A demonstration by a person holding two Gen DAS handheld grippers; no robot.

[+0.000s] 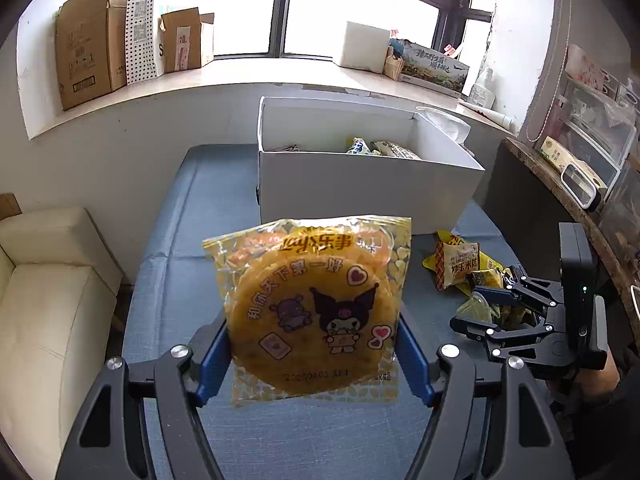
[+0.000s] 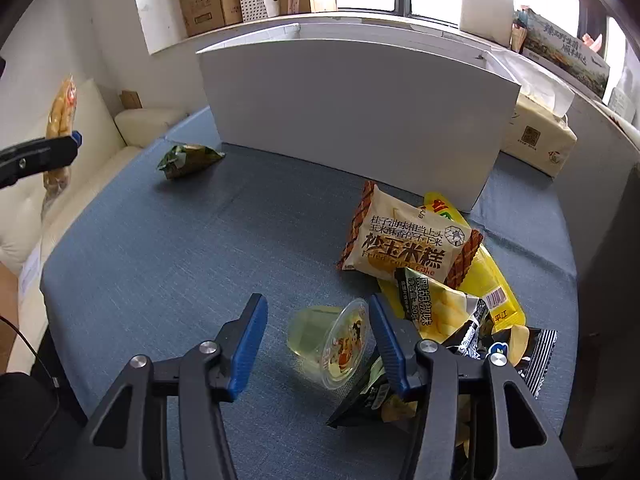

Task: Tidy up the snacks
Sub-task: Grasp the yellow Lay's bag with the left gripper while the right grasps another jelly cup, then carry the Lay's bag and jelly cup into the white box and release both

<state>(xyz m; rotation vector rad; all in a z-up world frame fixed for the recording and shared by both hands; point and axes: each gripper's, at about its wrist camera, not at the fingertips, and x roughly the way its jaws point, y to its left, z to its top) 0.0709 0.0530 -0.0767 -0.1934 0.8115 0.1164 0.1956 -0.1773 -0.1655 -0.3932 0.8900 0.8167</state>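
Left gripper [image 1: 314, 354] clamps my yellow Lay's snack bag [image 1: 312, 308], lifted above the blue table [image 1: 168, 280].
White box [image 1: 360, 184] sits far, some snacks inside; snack pile [image 2: 436, 280] near right; green packet [image 2: 188, 159] far left. Right gripper [image 2: 316, 340] is part open, jelly cup [image 2: 328, 340] between the pads, left pad clear of it.

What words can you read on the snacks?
"Lay's 乐事": round yellow crisp packet held between the left gripper's fingers.
"Fried Corn Cake": cream corn cake wrapper.
"20克": black pepper-flavour sachet.
Green packet and clear jelly cup: too small to read.
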